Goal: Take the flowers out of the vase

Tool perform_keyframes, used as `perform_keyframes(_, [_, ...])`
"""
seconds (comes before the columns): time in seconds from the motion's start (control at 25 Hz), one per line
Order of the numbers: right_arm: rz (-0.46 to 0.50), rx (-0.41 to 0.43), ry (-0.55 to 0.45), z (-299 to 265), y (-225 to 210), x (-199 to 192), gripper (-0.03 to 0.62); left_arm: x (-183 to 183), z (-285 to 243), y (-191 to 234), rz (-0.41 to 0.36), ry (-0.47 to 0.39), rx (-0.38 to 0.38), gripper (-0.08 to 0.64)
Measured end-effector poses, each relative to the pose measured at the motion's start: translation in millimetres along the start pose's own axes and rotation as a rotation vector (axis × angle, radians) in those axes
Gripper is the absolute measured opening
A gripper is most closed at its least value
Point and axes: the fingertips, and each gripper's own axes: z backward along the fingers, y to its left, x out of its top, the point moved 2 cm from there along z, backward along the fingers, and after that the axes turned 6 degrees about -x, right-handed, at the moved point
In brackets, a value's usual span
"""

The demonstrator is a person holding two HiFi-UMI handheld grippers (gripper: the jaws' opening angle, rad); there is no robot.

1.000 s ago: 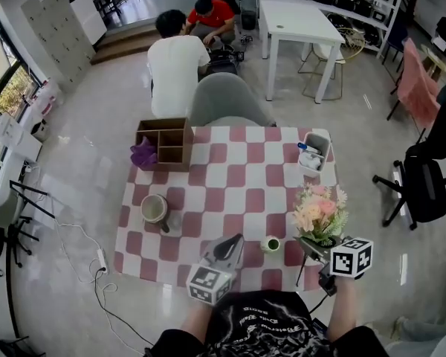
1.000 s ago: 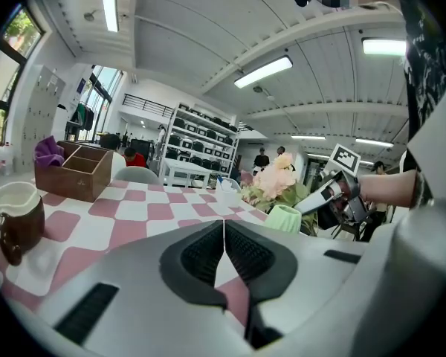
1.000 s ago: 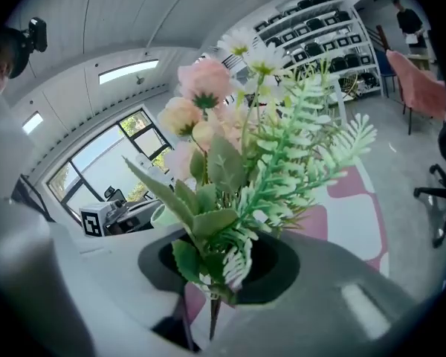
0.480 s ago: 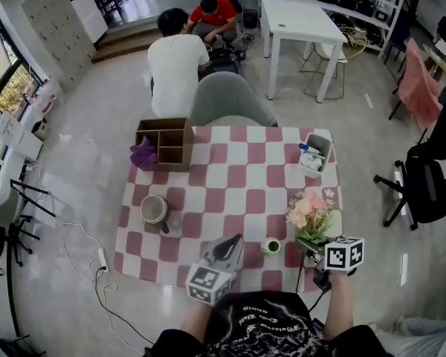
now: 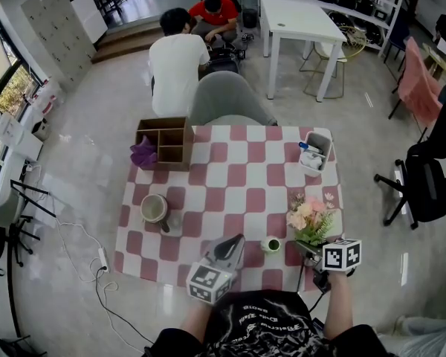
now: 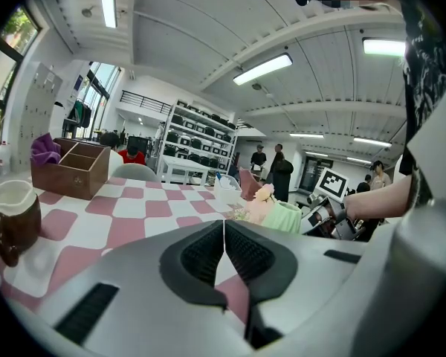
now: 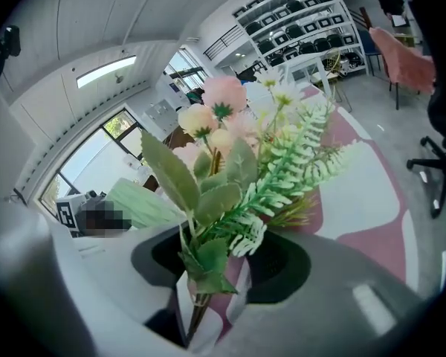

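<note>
The bunch of pink and cream flowers (image 5: 311, 218) with fern leaves is out of the small green vase (image 5: 270, 245) and hangs low over the table's right edge. Its stems run between the jaws of my right gripper (image 5: 313, 251). In the right gripper view the flowers (image 7: 230, 147) rise ahead of my right gripper (image 7: 215, 274). Those jaws have just been opening, and a gap with tablecloth showing lies beside the stems. The vase (image 7: 137, 203) stands to the left. My left gripper (image 5: 227, 253) rests shut and empty left of the vase, near the front edge.
A wooden organiser (image 5: 166, 141) with a purple cloth (image 5: 143, 155) stands at the back left. A brown and white mug (image 5: 154, 209) sits mid left, a white bin (image 5: 314, 153) at the back right. A grey chair (image 5: 227, 103) and two people are beyond the table.
My right gripper has sunk toward the table with the flowers, which now sit lower over the right edge. The left gripper and vase have not moved.
</note>
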Motion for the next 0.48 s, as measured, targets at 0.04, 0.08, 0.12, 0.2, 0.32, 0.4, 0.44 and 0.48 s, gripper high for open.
perform_keyframes(0.04, [0.001,-0.01,-0.001,0.1,-1.0,-0.1,0.2,0.0,0.3,-0.2,-0.001,0.0,0.0,0.012])
perform_keyframes(0.08, [0.0,-0.024,-0.003,0.7,-2.5,-0.3,0.222,0.0,0.8,-0.6,-0.001,0.001,-0.001,0.012])
perform_keyframes(0.12, [-0.002,-0.039,-0.006,1.6,-4.0,-0.6,0.249,-0.1,1.3,-1.2,-0.001,0.003,0.0,0.012])
perform_keyframes(0.2, [-0.004,-0.068,-0.011,3.5,-6.7,-1.7,0.314,-0.6,2.8,-1.7,0.003,0.009,0.005,0.012])
perform_keyframes(0.32, [-0.002,-0.094,-0.02,5.9,-6.8,-3.9,0.369,-2.0,4.9,-3.2,0.008,0.008,0.006,0.012])
perform_keyframes(0.4, [0.001,-0.104,-0.029,6.8,-5.4,-5.1,0.398,-3.0,6.1,-4.5,0.009,0.005,0.002,0.012])
perform_keyframes(0.44, [0.002,-0.115,-0.034,7.2,-5.7,-5.5,0.421,-3.4,6.8,-4.9,0.01,0.006,0.002,0.012])
perform_keyframes(0.48, [0.001,-0.133,-0.041,8.2,-7.0,-5.6,0.449,-3.6,7.6,-5.2,0.011,0.007,0.002,0.012])
